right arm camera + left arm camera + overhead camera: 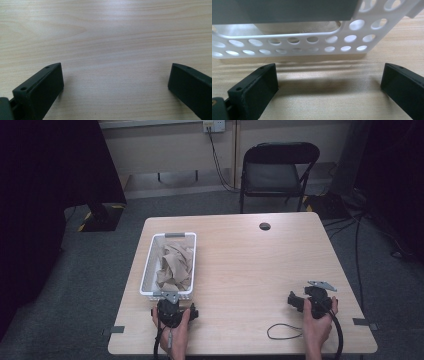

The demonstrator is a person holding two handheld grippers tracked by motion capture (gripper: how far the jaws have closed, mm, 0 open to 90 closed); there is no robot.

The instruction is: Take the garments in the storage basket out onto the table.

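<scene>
At lower left of the high view, the left gripper rested on the wooden table, just below the white perforated basket holding crumpled beige cloth. Its jaws gaped wide with nothing between them. At lower right, the right gripper likewise stood wide open and empty over bare wood.

Lab-like test room, grey carpet, folding chair, wall socket (cable plugged in), black curtains
</scene>
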